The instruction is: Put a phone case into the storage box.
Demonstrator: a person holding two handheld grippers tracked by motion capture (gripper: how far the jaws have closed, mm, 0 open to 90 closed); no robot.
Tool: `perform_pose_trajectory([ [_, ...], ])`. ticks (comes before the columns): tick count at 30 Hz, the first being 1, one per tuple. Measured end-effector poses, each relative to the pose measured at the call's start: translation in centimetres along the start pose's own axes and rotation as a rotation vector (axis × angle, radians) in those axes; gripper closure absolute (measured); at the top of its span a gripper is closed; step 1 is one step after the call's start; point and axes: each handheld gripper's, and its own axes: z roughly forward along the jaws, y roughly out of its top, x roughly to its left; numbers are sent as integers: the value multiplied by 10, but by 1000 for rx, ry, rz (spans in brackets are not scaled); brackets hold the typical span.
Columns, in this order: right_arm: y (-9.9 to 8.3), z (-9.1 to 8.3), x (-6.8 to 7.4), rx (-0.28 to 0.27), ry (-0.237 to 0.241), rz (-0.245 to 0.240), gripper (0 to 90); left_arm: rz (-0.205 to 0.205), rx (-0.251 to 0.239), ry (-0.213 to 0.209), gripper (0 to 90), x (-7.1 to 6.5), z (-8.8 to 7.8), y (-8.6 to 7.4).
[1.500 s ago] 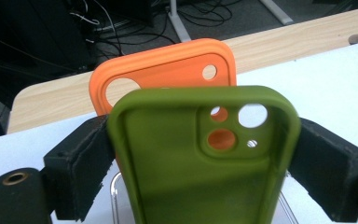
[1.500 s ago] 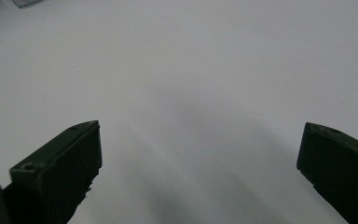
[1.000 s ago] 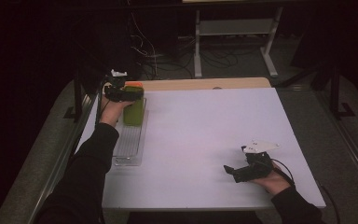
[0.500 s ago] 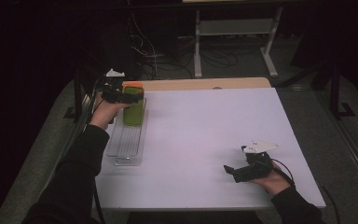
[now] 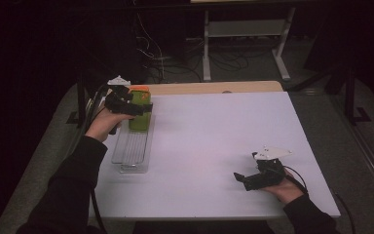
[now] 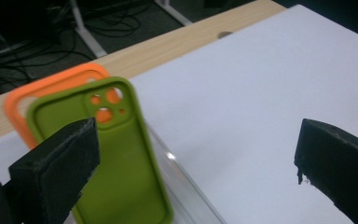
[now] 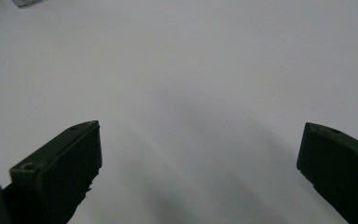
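Note:
A green phone case point(image 6: 121, 168) stands upright in a clear slotted tray point(image 5: 131, 151) at the table's left side, with an orange case point(image 6: 51, 86) upright just behind it. My left gripper point(image 5: 143, 108) hovers at the green case point(image 5: 139, 119), just left of it. Its jaws have just been opening and stand open point(image 6: 196, 158). The case shows beside one jaw, and no pad presses on it. My right gripper point(image 5: 241, 179) rests low at the front right of the table, open over bare white surface point(image 7: 200, 158).
The white table top point(image 5: 214, 136) has a wooden strip point(image 5: 214, 87) along its far edge. Beyond it are a dark floor, cables and a white frame stand point(image 5: 243, 29). The tray's near slots hold nothing.
The left hand has drawn back to the left and slightly up from the green case, which stays standing in the tray. The right hand has not moved.

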Motion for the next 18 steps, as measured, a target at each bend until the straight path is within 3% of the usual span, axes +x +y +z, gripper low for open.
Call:
perform_pose_trajectory([
  [18,2,-2,-1,7,-1,-3,0,82,-17,-96,0,-38,-26,-24],
])
